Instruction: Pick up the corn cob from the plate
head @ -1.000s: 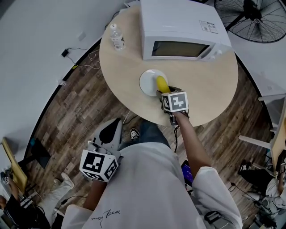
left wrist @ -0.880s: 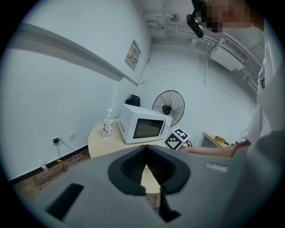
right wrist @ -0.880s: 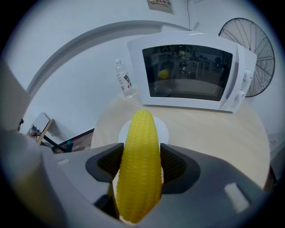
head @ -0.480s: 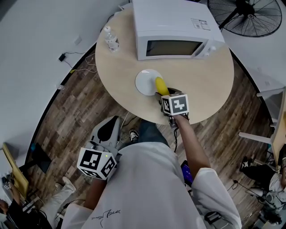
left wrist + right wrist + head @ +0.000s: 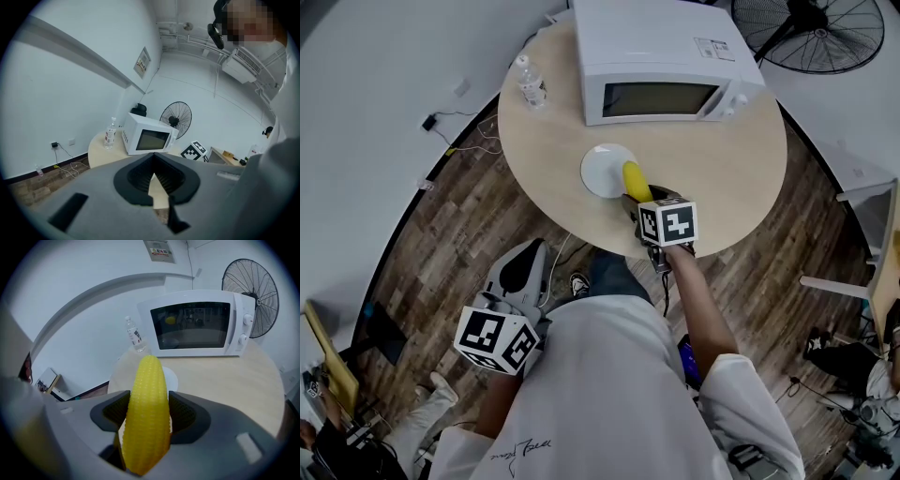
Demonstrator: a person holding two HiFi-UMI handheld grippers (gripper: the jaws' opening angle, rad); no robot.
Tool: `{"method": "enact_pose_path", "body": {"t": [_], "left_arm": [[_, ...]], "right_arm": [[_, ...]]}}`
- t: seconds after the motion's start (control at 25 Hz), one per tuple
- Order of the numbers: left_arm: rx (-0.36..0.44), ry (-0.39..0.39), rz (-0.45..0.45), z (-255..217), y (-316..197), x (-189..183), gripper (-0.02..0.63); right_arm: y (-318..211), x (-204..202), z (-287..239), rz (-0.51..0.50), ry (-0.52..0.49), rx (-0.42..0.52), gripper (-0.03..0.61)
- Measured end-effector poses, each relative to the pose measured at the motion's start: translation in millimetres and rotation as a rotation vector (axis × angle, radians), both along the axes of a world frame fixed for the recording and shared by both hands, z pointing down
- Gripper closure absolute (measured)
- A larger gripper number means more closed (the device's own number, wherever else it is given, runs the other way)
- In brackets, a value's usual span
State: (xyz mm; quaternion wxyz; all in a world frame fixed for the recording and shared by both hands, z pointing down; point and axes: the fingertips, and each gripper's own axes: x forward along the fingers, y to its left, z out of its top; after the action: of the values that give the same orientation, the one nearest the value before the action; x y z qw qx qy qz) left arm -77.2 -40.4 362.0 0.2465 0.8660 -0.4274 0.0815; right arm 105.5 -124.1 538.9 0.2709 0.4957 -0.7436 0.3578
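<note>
We judge the pick to be at the grasp-and-lift step: our right gripper (image 5: 637, 201) is pinching the thick end of the yellow, tapered corn cob (image 5: 149, 394), one jaw pressed on each side of it, and the cob's narrow tip points away from us toward the white boxy microwave oven (image 5: 661, 56). In the head view the cob sits over the near right edge of the small round white plate (image 5: 598, 173), which lies on the round pale wooden table (image 5: 731, 178) just in front of the microwave (whether the cob has cleared the plate's surface we cannot tell from here). The next move, as we see it, calls for a straight raise with the grip held firm, since the cob is rounded and tapered and could twist or slide forward out of the pads if the hold slackens. The cob looks whole and plump, with neat rows of small kernels and a smooth, slightly glossy skin, with no husk on the part we can see. Our left gripper (image 5: 520, 272) hangs low beside us, well apart from the table, its jaws pressed together at the tips with nothing between them. A clear plastic water bottle (image 5: 531, 82) stands at the table's far left edge.
</note>
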Motion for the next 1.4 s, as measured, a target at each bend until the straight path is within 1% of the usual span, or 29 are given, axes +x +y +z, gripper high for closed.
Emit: {"method": "enact_pose_path", "body": {"t": [0.36, 0.68, 0.84, 1.08, 1.4], "left_arm": [[0.004, 0.008, -0.005, 1.2, 8.9, -0.4, 0.617], [0.007, 0.005, -0.024, 0.4, 14.2, -4.9, 0.618], [0.0, 0.0, -0.025, 2.3, 19.0, -6.5, 0.618], [-0.005, -0.011, -0.03, 6.6, 23.4, -12.4, 0.617], [0.0, -0.006, -0.041, 5.6, 24.3, -22.2, 0.618]], "right_arm": [[15.1, -5.2, -14.2, -0.005, -0.031, 0.029, 0.307], [27.6, -0.2, -36.1, 0.001, -0.056, 0.066, 0.307], [33.8, 1.5, -47.7, 0.014, -0.084, 0.084, 0.307], [42.9, -6.5, -71.2, 0.024, -0.139, 0.121, 0.308], [54.9, -9.7, -96.6, 0.046, -0.169, 0.159, 0.307]]}}
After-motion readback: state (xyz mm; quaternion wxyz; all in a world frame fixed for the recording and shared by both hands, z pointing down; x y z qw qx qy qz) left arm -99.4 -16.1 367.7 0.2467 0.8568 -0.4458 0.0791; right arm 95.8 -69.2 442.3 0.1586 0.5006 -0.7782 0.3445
